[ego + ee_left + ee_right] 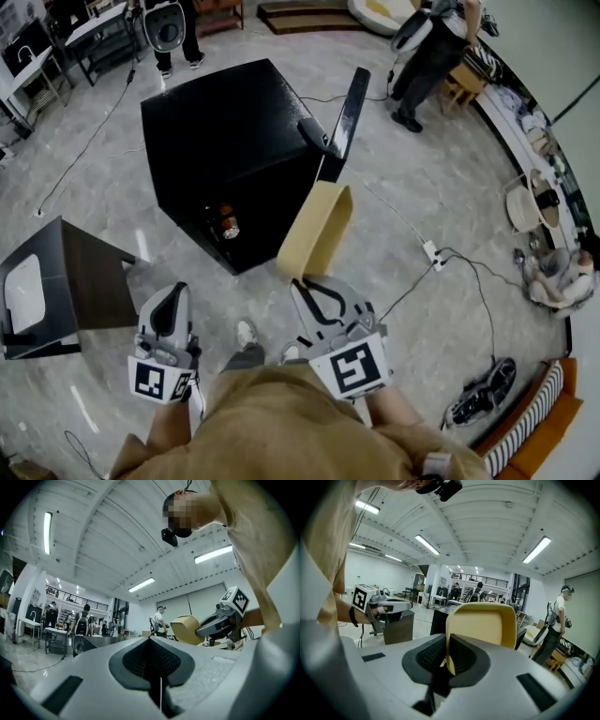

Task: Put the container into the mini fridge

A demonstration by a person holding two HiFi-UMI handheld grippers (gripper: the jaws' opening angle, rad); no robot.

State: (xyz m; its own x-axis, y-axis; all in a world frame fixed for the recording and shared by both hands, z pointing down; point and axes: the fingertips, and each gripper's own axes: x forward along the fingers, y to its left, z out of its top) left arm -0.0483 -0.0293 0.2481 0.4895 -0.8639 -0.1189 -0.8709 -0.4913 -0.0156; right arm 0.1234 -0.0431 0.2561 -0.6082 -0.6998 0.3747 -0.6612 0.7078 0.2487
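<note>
Tan plastic, rectangular and open-topped, the container (317, 230) is clear of the floor and pinched by one wall in the right gripper (305, 281). The right gripper view shows both dark pads pressed onto that thin wall, with the tub (485, 623) rising tilted beyond them. In the head view the container sits just beside the open front of the black box-shaped mini fridge (225, 131) and is outside the cabinet. The fridge stands on the grey marbled floor (441, 169) with its black door (349, 112) swung wide on the right side. A small can-like object (226, 223) lies within the dark interior; its label cannot be read. The left gripper (173, 298) is lower left, well apart from the container. The left gripper view shows its jaws pressed together with nothing between them. A dark low cabinet (70, 281) stands to the left of the fridge. A white power strip (433, 253) with trailing cable lies on the floor to the right. A bystander in dark clothing (431, 47) stands beyond the fridge.
</note>
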